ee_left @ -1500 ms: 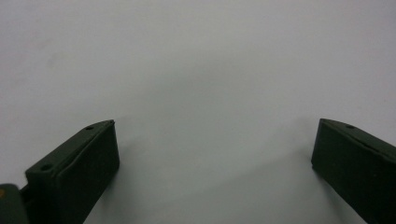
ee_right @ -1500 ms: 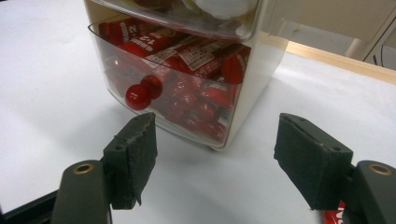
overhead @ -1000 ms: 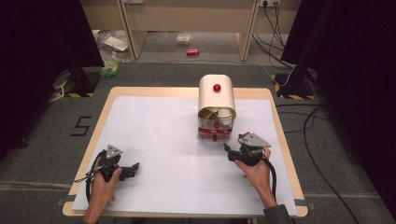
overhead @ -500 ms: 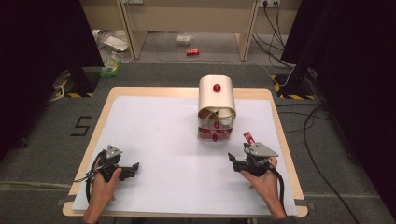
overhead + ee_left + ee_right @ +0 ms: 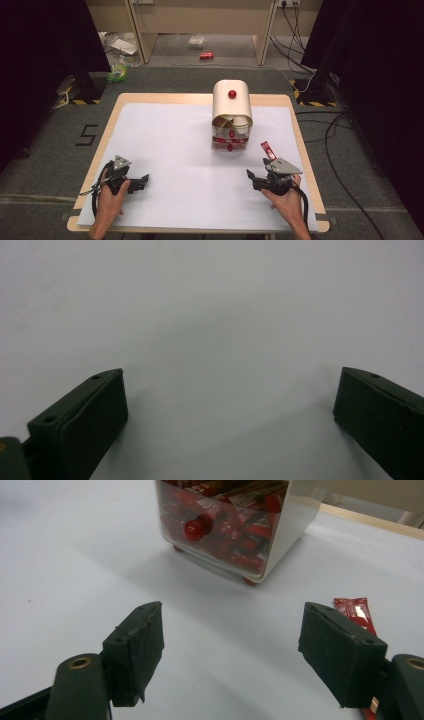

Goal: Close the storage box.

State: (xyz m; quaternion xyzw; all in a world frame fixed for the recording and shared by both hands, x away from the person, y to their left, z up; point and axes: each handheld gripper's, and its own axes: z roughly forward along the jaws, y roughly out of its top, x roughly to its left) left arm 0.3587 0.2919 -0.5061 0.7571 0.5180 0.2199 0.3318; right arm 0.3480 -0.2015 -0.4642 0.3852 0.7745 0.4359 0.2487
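Since the earlier frames the right gripper (image 5: 256, 176) has drawn back from the front of the dispenser toward the person's near right corner of the table, while the left gripper (image 5: 140, 179) has kept its place.

From the left: the left gripper rests low over the white table cover (image 5: 170, 150) near the front left, held in the person's left hand (image 5: 111, 197), its jaws spread wide with nothing between them; its own view looks down on bare white sheet (image 5: 210, 315). At centre, toward the far edge, stands the cream dispenser (image 5: 232, 107) with a red knob on its rounded top and a clear lower drawer (image 5: 235, 525) packed with red sachets behind its own red knob (image 5: 196, 528). To the right, one red sachet (image 5: 267, 149) lies loose on the cover, apart from the dispenser and just beyond the right gripper. In the right gripper view that sachet (image 5: 356, 611) sits beside the right-hand jaw, outside the gap; the jaws stand wide apart and pinch nothing.

The work in hand appears to be drawing sachets from the dispenser and laying them on the table, with one already set down and let go. A likely next move is a return to the drawer: the right gripper would need to travel forward, line its open jaws on the red knob or a sachet end, and close squarely to avoid slipping off.
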